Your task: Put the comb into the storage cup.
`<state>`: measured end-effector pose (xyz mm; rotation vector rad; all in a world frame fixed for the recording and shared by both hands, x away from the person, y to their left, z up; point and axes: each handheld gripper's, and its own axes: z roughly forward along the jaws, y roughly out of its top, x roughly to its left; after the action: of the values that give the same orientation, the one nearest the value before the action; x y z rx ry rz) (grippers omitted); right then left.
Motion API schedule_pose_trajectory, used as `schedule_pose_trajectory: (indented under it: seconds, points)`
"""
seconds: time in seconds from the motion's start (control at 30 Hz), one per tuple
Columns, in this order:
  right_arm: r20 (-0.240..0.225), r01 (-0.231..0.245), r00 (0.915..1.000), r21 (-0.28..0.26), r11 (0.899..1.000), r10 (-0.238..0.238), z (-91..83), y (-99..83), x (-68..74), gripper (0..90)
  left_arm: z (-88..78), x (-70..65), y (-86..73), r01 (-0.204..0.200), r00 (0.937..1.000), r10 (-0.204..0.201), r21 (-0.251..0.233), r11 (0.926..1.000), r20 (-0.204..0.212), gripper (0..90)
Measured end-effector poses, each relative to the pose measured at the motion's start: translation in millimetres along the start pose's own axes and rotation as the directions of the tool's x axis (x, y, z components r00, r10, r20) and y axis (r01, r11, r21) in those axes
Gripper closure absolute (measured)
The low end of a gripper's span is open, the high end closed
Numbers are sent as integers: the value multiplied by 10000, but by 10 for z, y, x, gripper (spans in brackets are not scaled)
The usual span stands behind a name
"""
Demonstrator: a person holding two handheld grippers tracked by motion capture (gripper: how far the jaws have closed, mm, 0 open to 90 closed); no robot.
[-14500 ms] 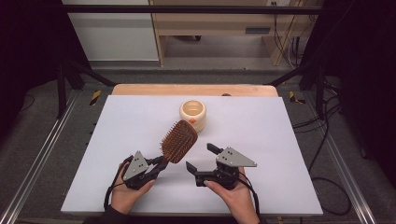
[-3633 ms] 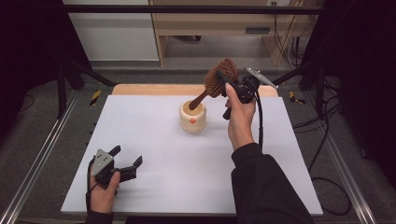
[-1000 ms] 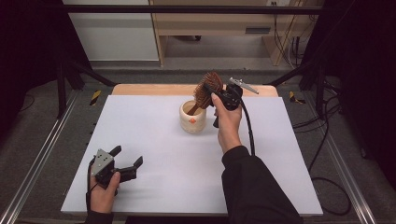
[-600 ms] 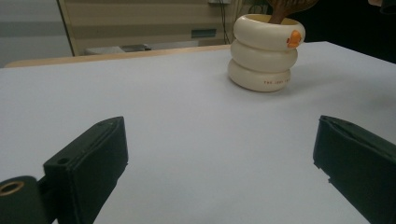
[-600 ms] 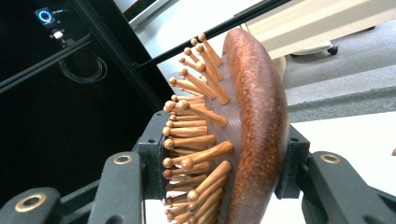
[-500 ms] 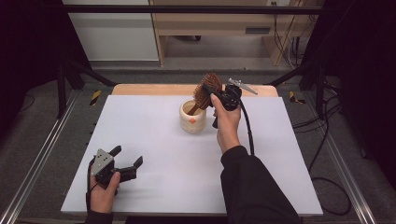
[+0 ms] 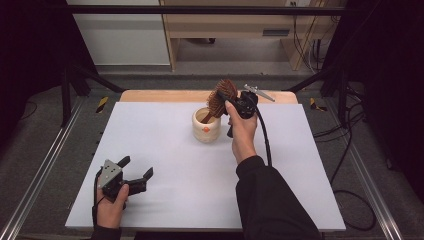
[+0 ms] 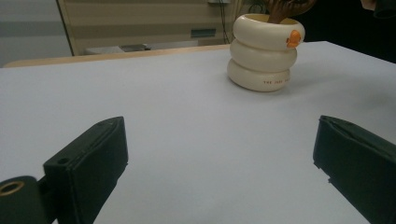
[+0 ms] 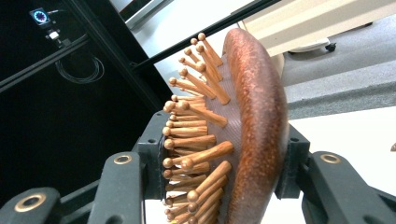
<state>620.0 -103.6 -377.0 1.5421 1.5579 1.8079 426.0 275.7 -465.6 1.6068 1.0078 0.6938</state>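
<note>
— Right hand-held gripper point(image 7: 236, 100) first: what is it doing?
— Its jaws are clamped on the head of the wooden hairbrush point(image 7: 223, 95), one on the bristle face, one on the smooth back, held up over the far middle of the counter point(image 7: 165, 165).
— And the brush handle?
— It slants down into the cream ringed cup point(image 7: 206, 126), which stands just left of that hand.
— The left hand-held gripper point(image 7: 135, 172)?
— It sits low at the near left of the counter, well apart from the cup, jaws spread with only bare surface between them.
— Anything small on the cup?
— An orange duck figure point(image 8: 293, 38) at its rim.
</note>
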Motion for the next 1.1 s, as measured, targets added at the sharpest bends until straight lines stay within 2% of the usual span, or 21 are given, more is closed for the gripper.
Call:
schedule_pose_trajectory:
  seconds: [1.1]
  points:
    - [36, -127, 9999, 179, 9998, 127, 38, -33, -44, 494, 17, -12, -6, -15, 10000, 14, 85, 10000, 84, 31]
